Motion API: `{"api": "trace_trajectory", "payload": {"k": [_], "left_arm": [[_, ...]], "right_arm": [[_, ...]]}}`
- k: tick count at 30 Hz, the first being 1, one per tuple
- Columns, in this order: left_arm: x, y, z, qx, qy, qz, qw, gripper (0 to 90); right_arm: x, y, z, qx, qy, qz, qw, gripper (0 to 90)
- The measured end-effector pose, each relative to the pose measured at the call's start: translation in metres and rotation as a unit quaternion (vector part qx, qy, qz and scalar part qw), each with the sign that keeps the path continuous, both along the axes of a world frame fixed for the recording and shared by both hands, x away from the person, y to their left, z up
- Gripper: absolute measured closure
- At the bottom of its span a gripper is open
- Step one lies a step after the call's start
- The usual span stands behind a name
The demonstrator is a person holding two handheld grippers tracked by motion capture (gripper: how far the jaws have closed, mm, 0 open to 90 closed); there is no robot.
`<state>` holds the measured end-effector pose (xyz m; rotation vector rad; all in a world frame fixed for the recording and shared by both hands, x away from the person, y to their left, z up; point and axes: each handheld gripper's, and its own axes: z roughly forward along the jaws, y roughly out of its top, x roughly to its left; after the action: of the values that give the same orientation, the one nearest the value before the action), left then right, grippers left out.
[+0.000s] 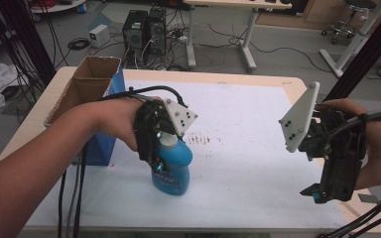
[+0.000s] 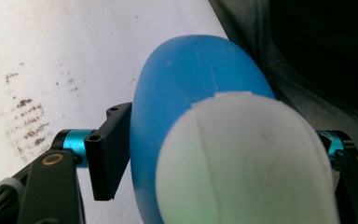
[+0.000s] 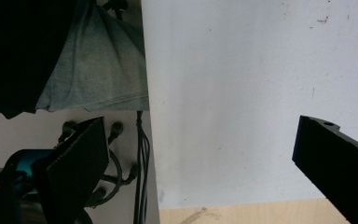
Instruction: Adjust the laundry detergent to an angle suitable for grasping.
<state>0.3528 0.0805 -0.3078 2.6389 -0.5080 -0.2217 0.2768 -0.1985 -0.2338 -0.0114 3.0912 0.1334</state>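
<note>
A blue bottle (image 1: 174,171) with a white cap stands on the white sheet (image 1: 258,163), left of the table's middle. My left gripper (image 1: 159,154) comes down on it from above and is shut on its upper part, just below the cap. In the left gripper view the white cap (image 2: 247,163) and blue body (image 2: 186,79) sit between the two black jaws of the left gripper (image 2: 223,156). My right gripper (image 1: 320,192) hovers over the table's right edge, open and holding nothing. Bare white sheet shows between the spread jaws of the right gripper (image 3: 205,158).
An open cardboard box (image 1: 92,79) with a blue side stands at the table's left, close behind my left forearm. Dark smudges (image 1: 204,139) mark the sheet behind the bottle. Computer towers (image 1: 144,29), cables and desk legs stand on the floor beyond the table.
</note>
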Motion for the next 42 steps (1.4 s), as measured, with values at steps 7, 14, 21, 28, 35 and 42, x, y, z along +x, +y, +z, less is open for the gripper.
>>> {"api": "trace_trajectory", "payload": {"k": [7, 14, 21, 28, 35, 42], "left_arm": [[-0.001, 0.005, 0.002, 0.011, -0.012, 0.016, 0.9997, 21.1], [-0.003, 0.01, 0.007, 0.027, -0.013, 0.035, 0.9989, 18.1], [-0.005, 0.016, 0.017, 0.043, -0.02, 0.048, 0.9977, 16.6], [-0.004, 0.021, 0.027, 0.085, -0.025, 0.072, 0.9935, 14.9], [-0.006, 0.033, 0.039, 0.108, -0.044, 0.096, 0.9885, 9.8], [-0.006, 0.041, 0.055, 0.134, -0.052, 0.12, 0.9822, 6.1]], "right_arm": [[0.0, 0.001, 0.001, 0.002, -0.003, 0.004, 1.0, 2.9], [0.0, 0.002, 0.001, 0.003, -0.003, 0.007, 1.0, 2.9], [0.002, 0.005, 0.003, 0.001, -0.004, 0.013, 0.9999, 2.9], [0.002, 0.008, 0.003, 0.002, -0.005, 0.017, 0.9998, 2.9], [0.005, 0.009, 0.002, 0.0, -0.004, 0.02, 0.9998, 2.9], [0.009, 0.012, 0.0, 0.001, -0.003, 0.027, 0.9996, 2.9]]}}
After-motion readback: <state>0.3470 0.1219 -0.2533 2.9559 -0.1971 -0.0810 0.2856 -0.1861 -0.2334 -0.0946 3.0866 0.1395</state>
